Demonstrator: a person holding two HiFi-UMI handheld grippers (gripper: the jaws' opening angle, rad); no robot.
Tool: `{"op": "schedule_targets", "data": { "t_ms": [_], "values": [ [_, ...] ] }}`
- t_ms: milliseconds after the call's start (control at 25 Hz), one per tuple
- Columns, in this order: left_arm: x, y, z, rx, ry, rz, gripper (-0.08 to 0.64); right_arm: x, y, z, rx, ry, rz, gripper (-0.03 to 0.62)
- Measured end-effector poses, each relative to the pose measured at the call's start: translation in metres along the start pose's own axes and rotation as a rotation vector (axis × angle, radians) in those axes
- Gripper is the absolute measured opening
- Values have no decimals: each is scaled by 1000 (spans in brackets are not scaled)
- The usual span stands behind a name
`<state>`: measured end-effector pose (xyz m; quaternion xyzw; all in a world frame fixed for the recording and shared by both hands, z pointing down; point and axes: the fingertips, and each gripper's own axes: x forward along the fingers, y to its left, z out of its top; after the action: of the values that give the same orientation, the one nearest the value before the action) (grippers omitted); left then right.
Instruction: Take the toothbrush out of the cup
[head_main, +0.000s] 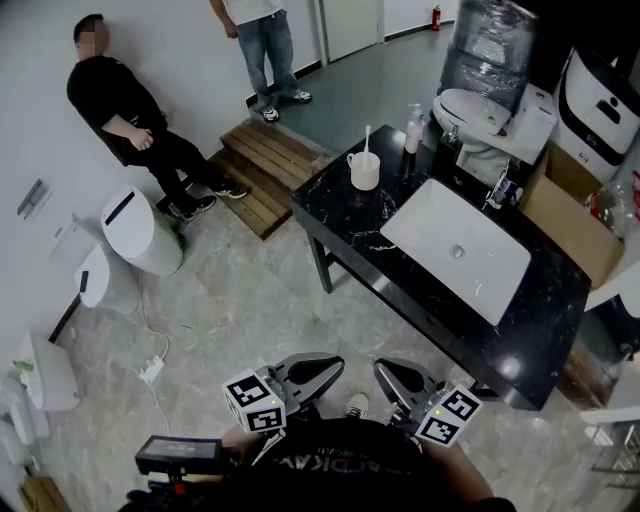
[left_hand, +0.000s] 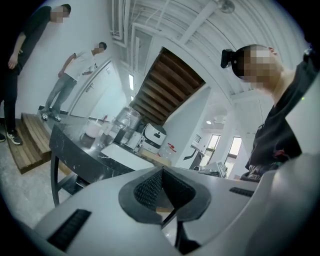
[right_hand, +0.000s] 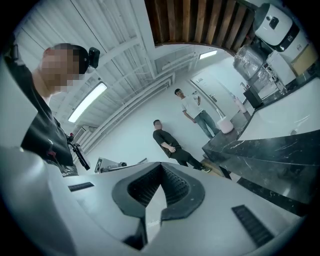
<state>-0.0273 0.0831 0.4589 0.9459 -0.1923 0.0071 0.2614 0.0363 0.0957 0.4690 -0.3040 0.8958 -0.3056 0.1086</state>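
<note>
At bottom centre the left tongs (head_main: 312, 368) and right tongs (head_main: 398, 378) are closed on nothing — well apart from the cup (head_main: 364, 172) holding the toothbrush (head_main: 367, 137) on the black surface (head_main: 345, 215) above.

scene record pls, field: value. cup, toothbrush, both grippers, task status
surface: black marble counter with a white sink
target: toothbrush standing in the cup
container: white cup, upright, at the counter's far corner
nearby: bottle right of the cup
left: left gripper, jaws together, nothing between them, held near the body
right: right gripper, jaws together, nothing between them, held near the body
status: not started, neither gripper is at the counter
</note>
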Motion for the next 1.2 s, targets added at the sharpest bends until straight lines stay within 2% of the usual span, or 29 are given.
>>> {"op": "schedule_targets", "data": {
  "t_ms": [640,1000,1200],
  "values": [
    [16,9,22,29,-18,63,8,-10,-4,21,-4,-20,34,9],
    [27,26,46,65,-30,81,9,-4,-15,33,-1,-44,22,9],
    [33,43,54,60,-27,78,8,0,-23,39,4,-60,-6,9]
  ]
}}
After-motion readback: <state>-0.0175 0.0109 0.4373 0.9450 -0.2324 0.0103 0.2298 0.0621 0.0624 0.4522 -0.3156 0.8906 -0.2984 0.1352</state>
